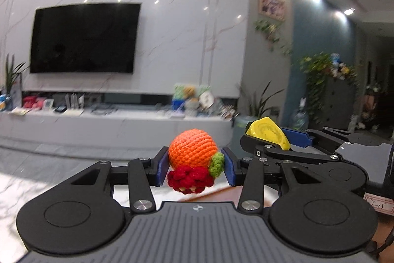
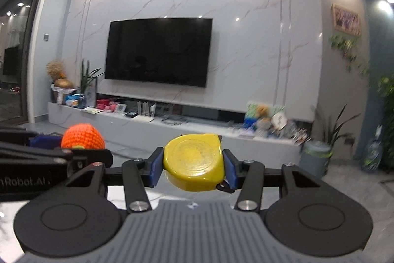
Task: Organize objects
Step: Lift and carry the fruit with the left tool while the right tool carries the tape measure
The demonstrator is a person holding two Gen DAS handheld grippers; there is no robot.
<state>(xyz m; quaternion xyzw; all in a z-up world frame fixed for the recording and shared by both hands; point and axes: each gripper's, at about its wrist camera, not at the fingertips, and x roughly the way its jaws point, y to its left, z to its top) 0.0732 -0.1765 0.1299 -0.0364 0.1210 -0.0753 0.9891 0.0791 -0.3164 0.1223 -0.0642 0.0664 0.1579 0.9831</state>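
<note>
The left gripper (image 1: 194,165) is clamped on a crocheted orange toy (image 1: 193,147), the right gripper (image 2: 193,165) on a yellow tape measure (image 2: 194,162) — both held up in the air, side by side, facing the TV wall. The step in hand looks like carrying. Keep both grips firm and the grippers apart; the soft toy may squirm loose, and the destination is not in view — find it before lowering.

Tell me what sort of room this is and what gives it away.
Most likely a home living room: a large black flat-screen television hangs on a white marble-look wall, above a long low white media console cluttered with small items, with green potted houseplants beside it.
</note>
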